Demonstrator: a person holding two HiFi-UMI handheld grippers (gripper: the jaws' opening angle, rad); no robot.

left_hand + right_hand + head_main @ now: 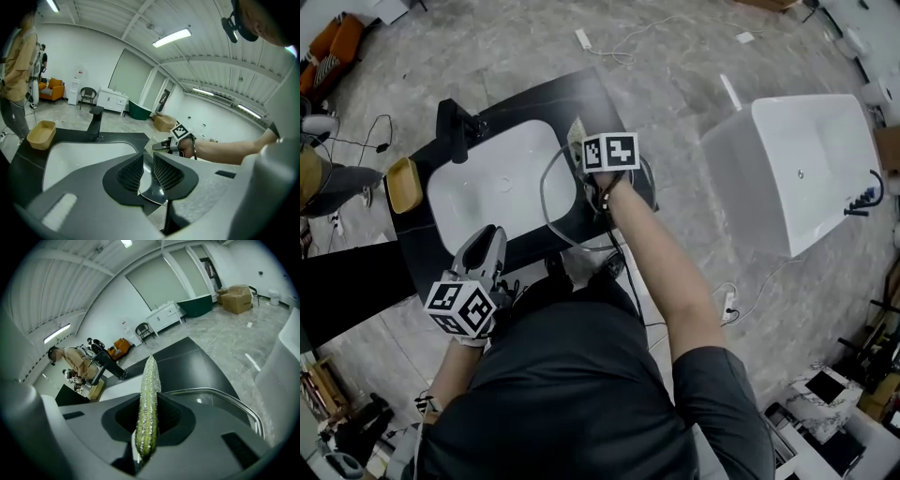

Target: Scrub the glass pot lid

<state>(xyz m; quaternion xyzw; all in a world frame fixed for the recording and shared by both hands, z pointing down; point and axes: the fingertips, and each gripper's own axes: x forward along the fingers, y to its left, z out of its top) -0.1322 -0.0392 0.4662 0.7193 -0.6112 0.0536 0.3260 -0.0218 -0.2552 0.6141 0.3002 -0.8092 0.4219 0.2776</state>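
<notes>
Left gripper [149,169] clamps the lid [152,188] by its rim at the sink's [487,202] 3 o'clock, right gripper [149,414] pinches the sponge [148,394] — a hard scrub could lever the glass out of that thin edge-grip.

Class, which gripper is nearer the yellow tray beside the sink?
Left. The left gripper is right of the yellow tray; the right gripper is farther right, across the sink.

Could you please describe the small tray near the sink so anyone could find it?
Start at the black counter with the white basin. Beside the black faucet, at the counter's edge, sits the tray: the only tan, shallow dish there.
</notes>
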